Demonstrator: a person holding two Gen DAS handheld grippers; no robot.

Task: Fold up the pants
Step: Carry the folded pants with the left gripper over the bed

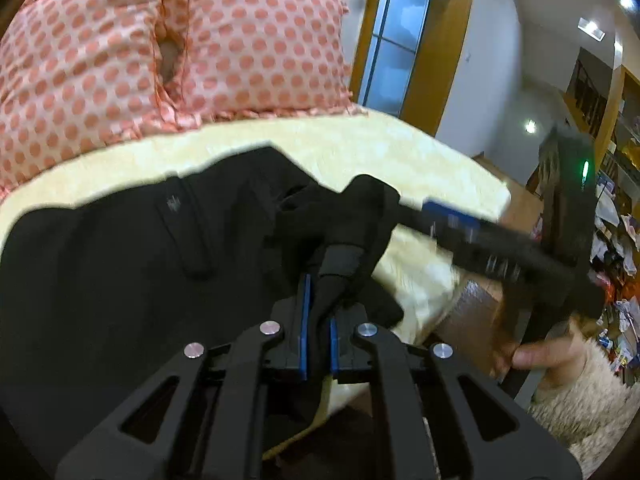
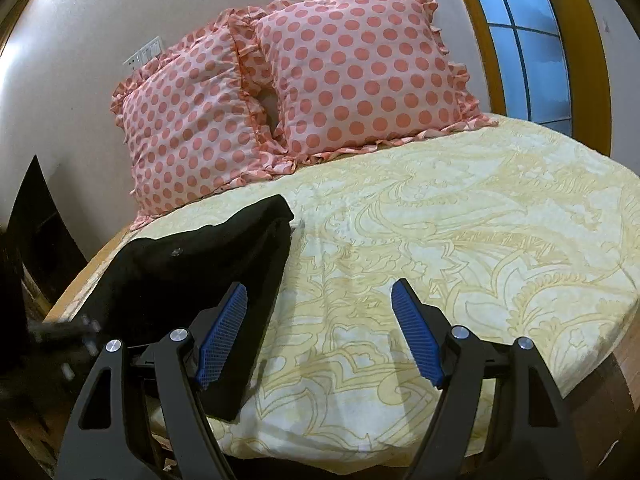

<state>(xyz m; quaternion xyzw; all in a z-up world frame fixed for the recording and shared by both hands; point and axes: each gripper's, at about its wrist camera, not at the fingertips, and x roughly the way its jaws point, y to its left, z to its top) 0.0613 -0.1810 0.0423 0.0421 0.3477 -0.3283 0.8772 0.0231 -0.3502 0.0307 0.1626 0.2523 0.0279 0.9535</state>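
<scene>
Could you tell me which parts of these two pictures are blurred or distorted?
Left wrist view: the right tool is smeared by motion blur, the pants fairly sharp. Right wrist view: mostly sharp; fisheye bends the window frame and the bed's edge.

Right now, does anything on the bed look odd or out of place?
Only the pants: one bunched end is pinched in the shut left gripper and lifted, not lying flat. The pillows and bedcover look normal.

Matt black cloth pants [image 1: 100, 264] lie on soft patterned cloth bedspread [image 2: 440, 240]; dotted cloth pillows [image 2: 352, 72].
</scene>
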